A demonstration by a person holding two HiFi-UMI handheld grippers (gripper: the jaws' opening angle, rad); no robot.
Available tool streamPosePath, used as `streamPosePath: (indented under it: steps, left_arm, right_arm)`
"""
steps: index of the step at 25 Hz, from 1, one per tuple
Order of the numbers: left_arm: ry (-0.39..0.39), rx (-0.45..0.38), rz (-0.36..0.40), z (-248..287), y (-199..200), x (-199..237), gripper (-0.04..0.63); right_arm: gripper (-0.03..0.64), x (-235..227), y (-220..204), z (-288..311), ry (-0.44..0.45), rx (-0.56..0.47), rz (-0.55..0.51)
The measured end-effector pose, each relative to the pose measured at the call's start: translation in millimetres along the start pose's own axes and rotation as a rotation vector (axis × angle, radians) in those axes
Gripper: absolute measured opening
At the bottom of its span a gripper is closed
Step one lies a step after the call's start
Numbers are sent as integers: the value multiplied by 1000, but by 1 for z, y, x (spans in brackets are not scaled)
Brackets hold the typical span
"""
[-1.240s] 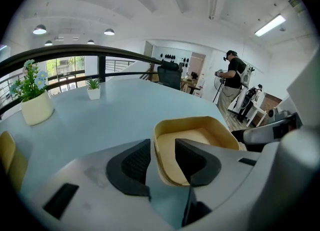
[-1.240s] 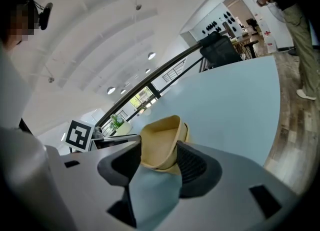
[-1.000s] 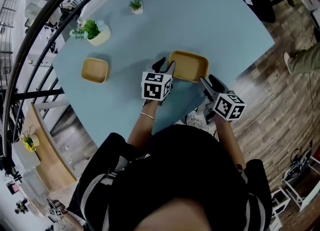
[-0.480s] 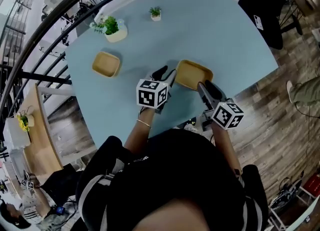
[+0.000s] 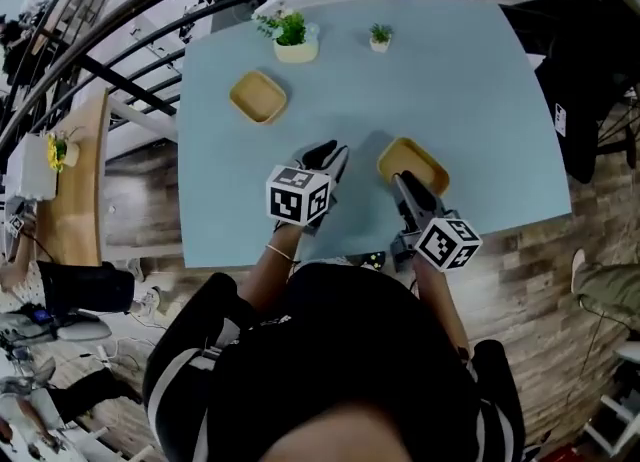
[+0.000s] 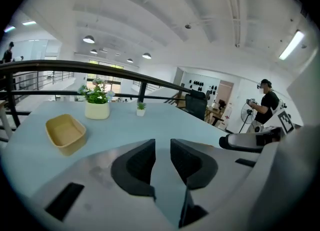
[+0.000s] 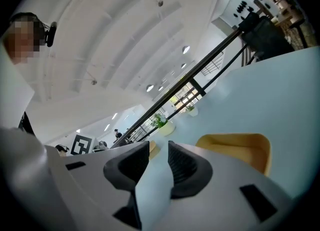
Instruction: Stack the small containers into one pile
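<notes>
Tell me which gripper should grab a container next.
Right. The right gripper has empty, parted jaws just short of the nearer container. The left gripper, whose empty jaws have just been closing, is over bare table, farther from it.

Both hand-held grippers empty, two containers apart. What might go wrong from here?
On the left hand-held gripper the jaws have just been closing on nothing; that narrow gap may miss a container wall. The far container sits near the potted plant; a reach could tip it. The right hand-held gripper may shove the near container away.
</notes>
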State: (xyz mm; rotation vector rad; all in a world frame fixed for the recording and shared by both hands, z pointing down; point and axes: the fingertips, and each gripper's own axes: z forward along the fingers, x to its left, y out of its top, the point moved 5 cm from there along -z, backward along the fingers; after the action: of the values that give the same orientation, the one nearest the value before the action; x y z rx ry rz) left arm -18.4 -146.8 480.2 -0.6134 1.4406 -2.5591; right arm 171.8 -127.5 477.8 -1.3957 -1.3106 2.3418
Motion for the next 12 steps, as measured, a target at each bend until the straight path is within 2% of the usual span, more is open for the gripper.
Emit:
streamPosePath:
  steps: [8,12]
  left_arm:
    - [276,-34,-6,-78,-13,47,94]
    - [384,-49,11,-118,-7,73,94]
  right_arm:
    - [118,35,-29,47,207,157,-3]
    - [118,55,-40,59,257,197,-14]
